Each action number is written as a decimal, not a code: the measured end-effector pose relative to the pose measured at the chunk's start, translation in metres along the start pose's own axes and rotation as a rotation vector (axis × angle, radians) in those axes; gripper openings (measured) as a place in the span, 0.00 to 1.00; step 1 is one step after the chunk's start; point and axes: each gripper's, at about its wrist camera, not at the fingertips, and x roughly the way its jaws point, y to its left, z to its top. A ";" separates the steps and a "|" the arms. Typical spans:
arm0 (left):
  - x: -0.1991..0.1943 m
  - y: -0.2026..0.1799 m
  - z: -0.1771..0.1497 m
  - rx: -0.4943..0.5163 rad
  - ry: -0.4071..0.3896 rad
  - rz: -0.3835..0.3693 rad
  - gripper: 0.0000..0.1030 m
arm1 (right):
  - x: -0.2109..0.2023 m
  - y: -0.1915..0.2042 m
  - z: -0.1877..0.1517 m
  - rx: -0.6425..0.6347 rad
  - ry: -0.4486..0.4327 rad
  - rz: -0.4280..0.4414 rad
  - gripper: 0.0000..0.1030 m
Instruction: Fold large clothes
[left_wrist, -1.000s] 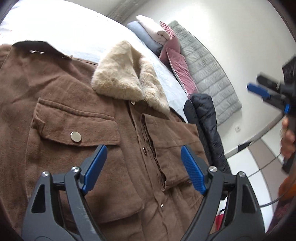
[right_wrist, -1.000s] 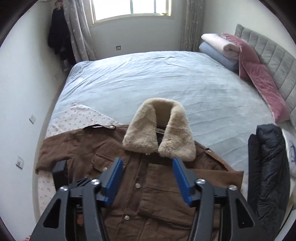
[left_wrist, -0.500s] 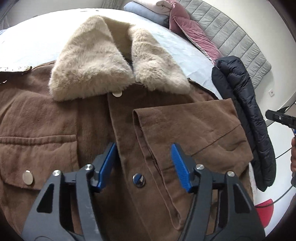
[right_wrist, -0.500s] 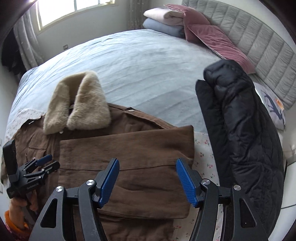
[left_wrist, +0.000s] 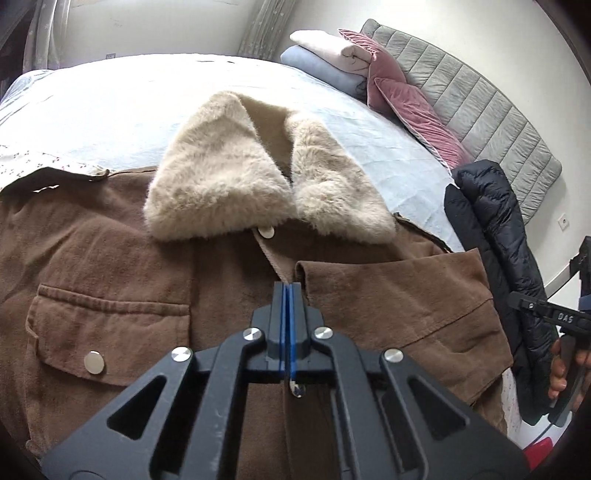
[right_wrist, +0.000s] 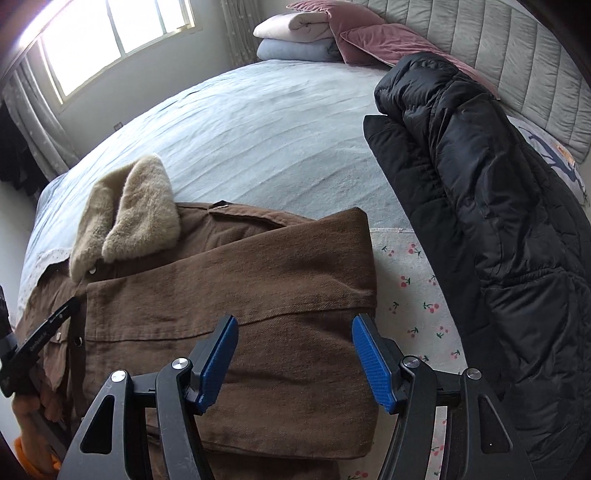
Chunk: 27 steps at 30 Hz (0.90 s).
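A brown jacket (left_wrist: 110, 266) with a beige fur collar (left_wrist: 221, 177) lies face up on the bed. Its right side is folded over the front as a flat panel (left_wrist: 399, 295). My left gripper (left_wrist: 287, 291) is shut, its tips at the panel's inner edge beside the button placket; I cannot tell whether it pinches cloth. In the right wrist view the jacket (right_wrist: 240, 288) lies below my open right gripper (right_wrist: 293, 354), which hovers over the folded panel near its right edge. The left gripper (right_wrist: 44, 332) shows at that view's left edge.
A black puffer coat (right_wrist: 480, 229) lies to the right of the jacket, also in the left wrist view (left_wrist: 495, 236). A cherry-print sheet (right_wrist: 413, 291) lies under both. Pink pillows (left_wrist: 413, 107), folded blankets (right_wrist: 295, 40) and a grey headboard (left_wrist: 480, 107) stand at the far end.
My left gripper has closed at the folded panel's inner edge. My right gripper has moved closer over the panel's right part and stays open.
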 end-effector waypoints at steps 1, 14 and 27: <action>0.000 0.004 0.002 -0.023 0.019 -0.040 0.04 | 0.001 0.000 -0.001 -0.005 0.001 -0.003 0.63; 0.028 -0.016 0.022 0.103 0.116 -0.105 0.61 | 0.021 -0.003 -0.008 0.024 0.026 0.055 0.63; 0.012 -0.044 0.016 0.266 -0.015 -0.017 0.08 | 0.015 -0.033 -0.011 0.111 -0.077 0.073 0.63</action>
